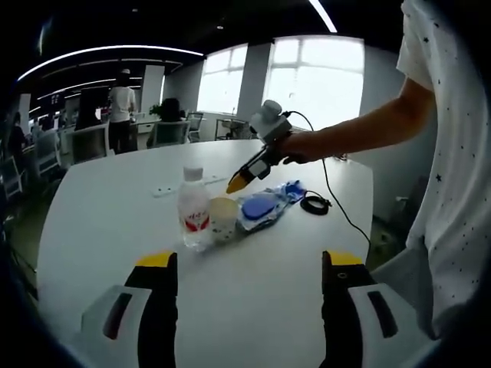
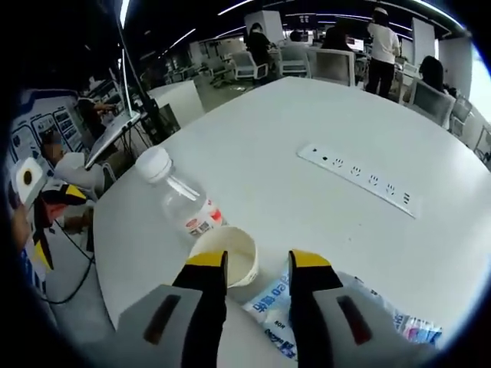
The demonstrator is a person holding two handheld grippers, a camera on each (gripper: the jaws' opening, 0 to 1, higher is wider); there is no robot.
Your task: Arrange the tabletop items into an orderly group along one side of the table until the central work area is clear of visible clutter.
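Your right gripper [image 2: 257, 264], jaws parted and empty, hovers over the pale paper cup [image 2: 228, 254]; your left gripper [image 1: 249, 261] gapes; grasp next.

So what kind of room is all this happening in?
Probably an open-plan office: a big white table with a power strip, office chairs at desks behind, and large windows.

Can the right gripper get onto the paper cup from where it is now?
Probably yes. The right gripper is open and hangs just above the paper cup, with nothing between them. The water bottle leans close beside the cup and could get bumped.
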